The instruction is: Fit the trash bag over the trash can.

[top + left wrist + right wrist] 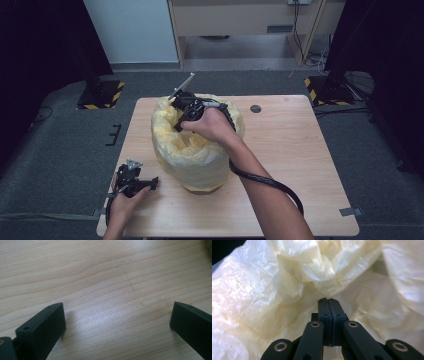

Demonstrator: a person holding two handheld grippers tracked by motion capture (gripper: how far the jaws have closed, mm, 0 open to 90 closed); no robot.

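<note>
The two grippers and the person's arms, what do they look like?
Both the left gripper and the right gripper are black with flat block-shaped jaws; each carries a grey three-cornered plate, and a thick black cable trails from the right one. The forearms are bare, no sleeves.

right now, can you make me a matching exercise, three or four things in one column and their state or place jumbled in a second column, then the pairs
Things:
1. left tongs
2. right tongs
3. yellow plastic bag
4. wooden table

States or places:
A. draped over a container at mid-table
B. shut on a fold of plastic
C. open, low over bare wood
D. carries a small dark round spot near its far edge

Pairs: 1-C, 2-B, 3-A, 4-D
</note>
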